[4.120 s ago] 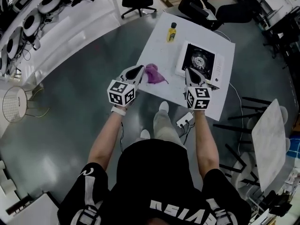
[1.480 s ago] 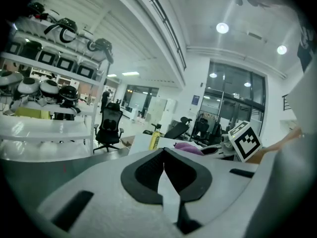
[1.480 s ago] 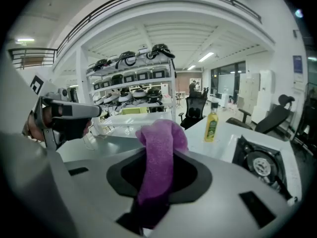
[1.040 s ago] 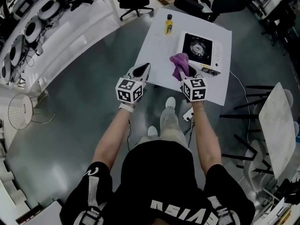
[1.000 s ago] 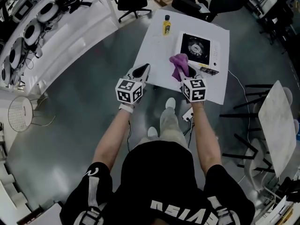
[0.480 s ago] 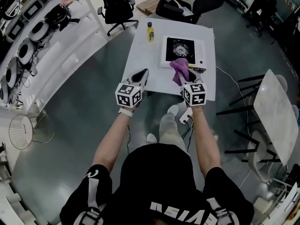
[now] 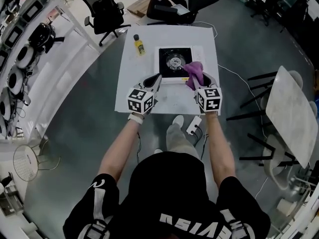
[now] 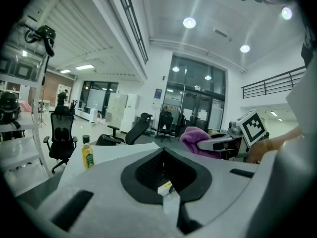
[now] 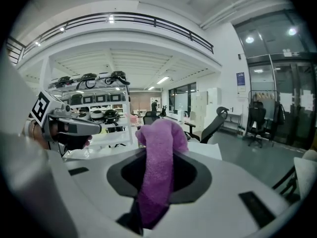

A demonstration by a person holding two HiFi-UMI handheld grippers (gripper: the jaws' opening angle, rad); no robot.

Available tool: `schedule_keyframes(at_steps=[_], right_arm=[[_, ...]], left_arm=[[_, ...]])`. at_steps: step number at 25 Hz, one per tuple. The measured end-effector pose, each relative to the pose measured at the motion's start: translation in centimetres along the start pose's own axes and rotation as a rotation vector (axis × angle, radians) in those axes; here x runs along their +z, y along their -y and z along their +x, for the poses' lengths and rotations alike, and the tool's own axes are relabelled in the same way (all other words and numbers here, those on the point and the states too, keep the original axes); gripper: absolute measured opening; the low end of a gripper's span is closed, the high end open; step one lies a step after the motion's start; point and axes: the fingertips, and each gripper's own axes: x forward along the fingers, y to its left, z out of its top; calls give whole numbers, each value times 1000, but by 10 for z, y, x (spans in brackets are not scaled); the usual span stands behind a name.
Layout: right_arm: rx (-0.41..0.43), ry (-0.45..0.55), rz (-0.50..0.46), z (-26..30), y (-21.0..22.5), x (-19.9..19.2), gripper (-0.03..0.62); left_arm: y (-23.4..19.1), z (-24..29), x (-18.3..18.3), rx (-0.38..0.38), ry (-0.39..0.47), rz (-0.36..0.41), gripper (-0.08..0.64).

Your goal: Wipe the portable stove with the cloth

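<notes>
Right gripper's (image 7: 196, 83) fingers pinch the cloth (image 7: 194, 71) over the stove (image 7: 173, 62), toward the counter's (image 7: 137, 86) right edge; left gripper's (image 7: 157, 78) fingers are closed on nothing, beside the stove

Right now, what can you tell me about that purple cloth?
The purple cloth looks soft and fuzzy, like terry. It is bunched into a narrow strip, pinched in the jaws of the right gripper, its free end puffing past the tips. From above it lies over the near right corner of the portable stove; whether they touch is unclear.
</notes>
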Motion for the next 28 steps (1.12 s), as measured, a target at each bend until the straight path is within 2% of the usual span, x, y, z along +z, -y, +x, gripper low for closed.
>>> schedule_keyframes(at_steps=[6, 13, 28], right_arm=[[-41, -2, 29, 49, 82, 19, 101], [-39, -39, 46, 92, 150, 22, 101], [52, -199, 61, 196, 195, -35, 101]], left_arm=[[-14, 92, 25, -41, -33, 13, 8], [-14, 161, 35, -44, -69, 10, 8], [-48, 244, 22, -6, -120, -38, 8]])
